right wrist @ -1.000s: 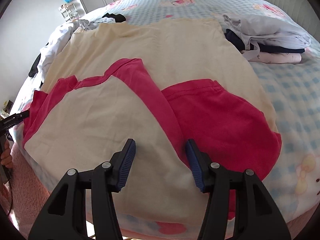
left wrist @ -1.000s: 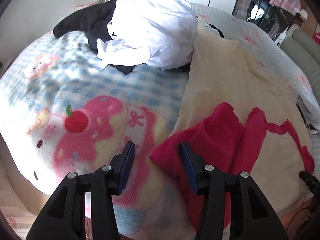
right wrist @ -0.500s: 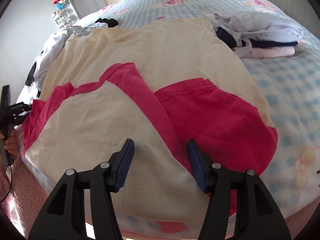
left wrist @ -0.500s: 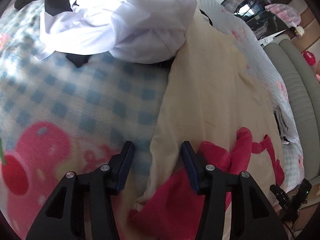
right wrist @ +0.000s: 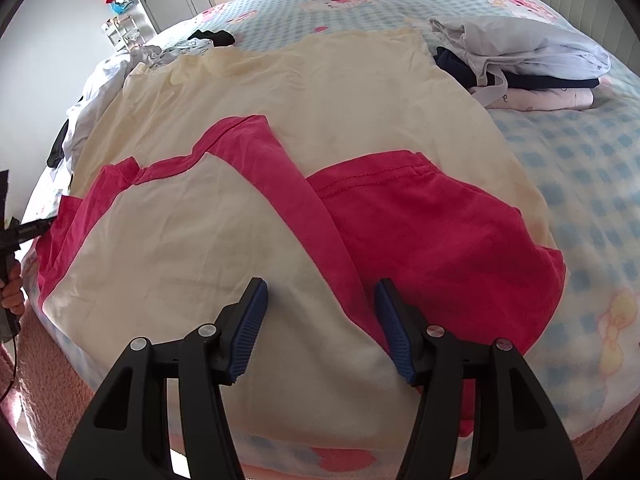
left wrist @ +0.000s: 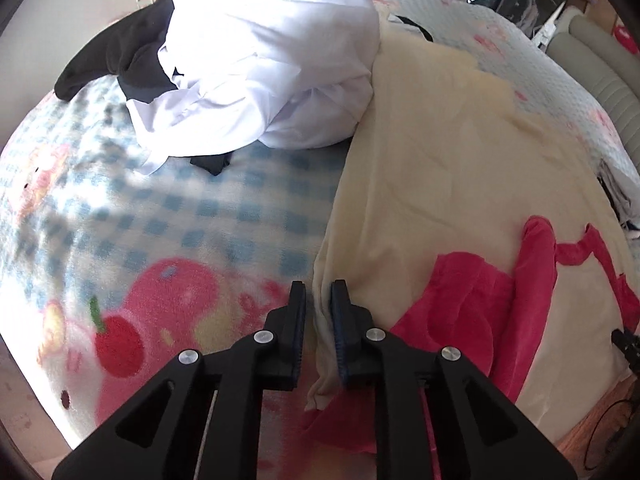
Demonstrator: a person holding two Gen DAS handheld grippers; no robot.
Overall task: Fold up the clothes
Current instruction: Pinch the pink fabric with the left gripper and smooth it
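In the left wrist view, the left gripper (left wrist: 318,312) sits at the lower middle of the frame with its fingers nearly together, pinching the cream side edge of the shirt (left wrist: 452,168) between them; a small fold of cream cloth hangs down just below the pads. The shirt, cream with pink sleeves and collar, spreads across the right half of that frame on the blanket (left wrist: 168,240), which has blue checks and a pink cartoon print with a red apple at the lower left. A heap of white clothing (left wrist: 272,52) fills the upper middle, touching the shirt's far edge, with a black garment (left wrist: 116,60) beside and under it at the upper left. In the right wrist view, the right gripper (right wrist: 322,324) is at the lower middle with its fingers spread wide apart, holding nothing, low above the shirt (right wrist: 304,92) where a pink sleeve (right wrist: 432,232) meets the cream body. A stack of folded clothes (right wrist: 524,60) lies on the blanket at the upper right, just beside the shirt. At the far left edge a hand (right wrist: 12,288) holds the other black tool.
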